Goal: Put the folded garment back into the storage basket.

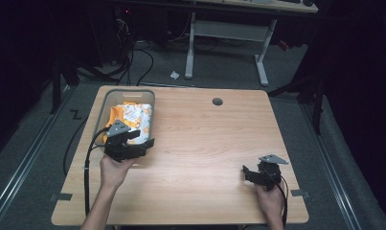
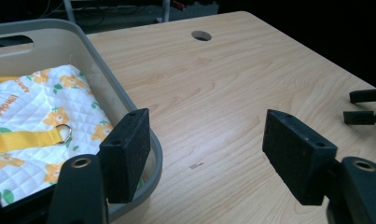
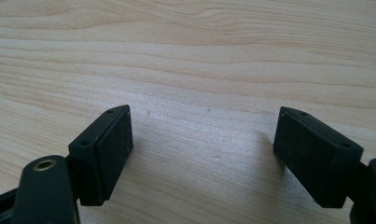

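Jaws stand wide apart on the left hand-held gripper (image 1: pixel 141 140), with nothing between them; it hangs at the near end of a grey bin (image 1: pixel 102 106) that sits along the desk's far left corner. In the left gripper view one jaw lies right at the bin's near rim (image 2: pixel 154 145) and the other out over bare wood, so the rim sits between them, untouched as far as can be told. This looks like an approach to the bin's wall, or a turn toward the quilted cloth bag (image 2: pixel 31 105) inside, white with orange flowers, a yellow strap (image 2: pixel 22 140) and a metal ring (image 2: pixel 63 133). The bag lies flat in the bin, below the rim, so that wall stands in the way of any level reach for it.

The right hand-held gripper (image 1: pixel 247 173) rests low near the desk's (image 1: pixel 205 143) near right corner, jaws equally wide and empty, well apart from the bin, apparently waiting. A round cable hole (image 1: pixel 217 101) marks the far edge.
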A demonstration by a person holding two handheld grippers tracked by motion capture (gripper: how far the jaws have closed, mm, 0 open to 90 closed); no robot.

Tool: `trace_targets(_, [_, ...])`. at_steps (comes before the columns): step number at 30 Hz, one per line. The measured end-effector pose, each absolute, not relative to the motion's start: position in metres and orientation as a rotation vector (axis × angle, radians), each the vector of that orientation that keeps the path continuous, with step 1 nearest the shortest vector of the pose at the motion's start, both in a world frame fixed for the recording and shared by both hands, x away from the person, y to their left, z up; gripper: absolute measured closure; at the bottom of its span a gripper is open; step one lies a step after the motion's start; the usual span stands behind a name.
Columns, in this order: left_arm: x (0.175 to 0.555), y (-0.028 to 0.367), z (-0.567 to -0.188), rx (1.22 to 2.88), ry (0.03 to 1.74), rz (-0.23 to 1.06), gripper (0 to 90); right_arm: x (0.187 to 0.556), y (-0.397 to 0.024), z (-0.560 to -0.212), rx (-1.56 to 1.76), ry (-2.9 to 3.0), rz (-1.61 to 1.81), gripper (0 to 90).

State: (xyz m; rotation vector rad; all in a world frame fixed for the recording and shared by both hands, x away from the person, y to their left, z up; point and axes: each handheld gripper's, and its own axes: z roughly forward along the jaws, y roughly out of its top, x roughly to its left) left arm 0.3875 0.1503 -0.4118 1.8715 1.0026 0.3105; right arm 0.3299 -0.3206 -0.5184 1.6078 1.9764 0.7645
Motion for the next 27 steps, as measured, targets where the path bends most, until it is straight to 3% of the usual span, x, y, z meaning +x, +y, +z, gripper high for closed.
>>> trace_targets(27, [0.376,0.127,-0.442,1.914,0.960,0.243,33.6,0.330,-0.321,-0.518,1.607,1.977,0.765,20.0])
